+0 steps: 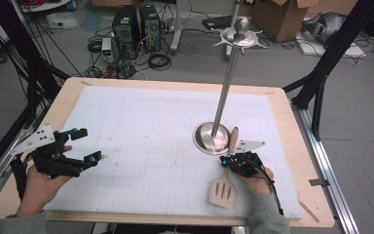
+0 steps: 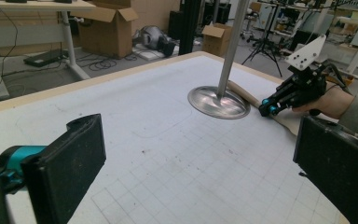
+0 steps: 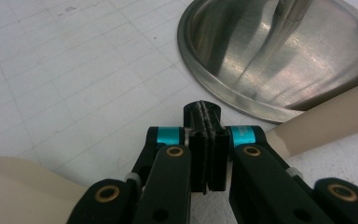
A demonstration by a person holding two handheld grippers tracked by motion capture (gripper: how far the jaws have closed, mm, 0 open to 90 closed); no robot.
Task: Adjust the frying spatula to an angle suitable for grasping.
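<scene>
A beige slotted spatula [image 1: 223, 191] lies on the white grid mat, its handle [image 3: 326, 126] resting against the round base of a metal stand [image 1: 212, 138]. My right gripper [image 1: 225, 159] hovers just over the spatula's neck, and its pads [image 3: 207, 116] are pressed together with nothing between them. In the left gripper view the right gripper [image 2: 266, 109] points at the base [image 2: 219, 101]. My left gripper [image 1: 88, 145] is at the mat's left side, far from the spatula. It is open and empty, and the left gripper [image 2: 200, 177] frames bare mat.
The stand's tall pole [image 1: 226, 83] rises to a crown of hooks [image 1: 241, 36]. The white mat [image 1: 146, 126] covers a wooden table [image 1: 316, 195]. Black frame legs stand at both sides, and computers, cables and cardboard boxes sit on the floor behind.
</scene>
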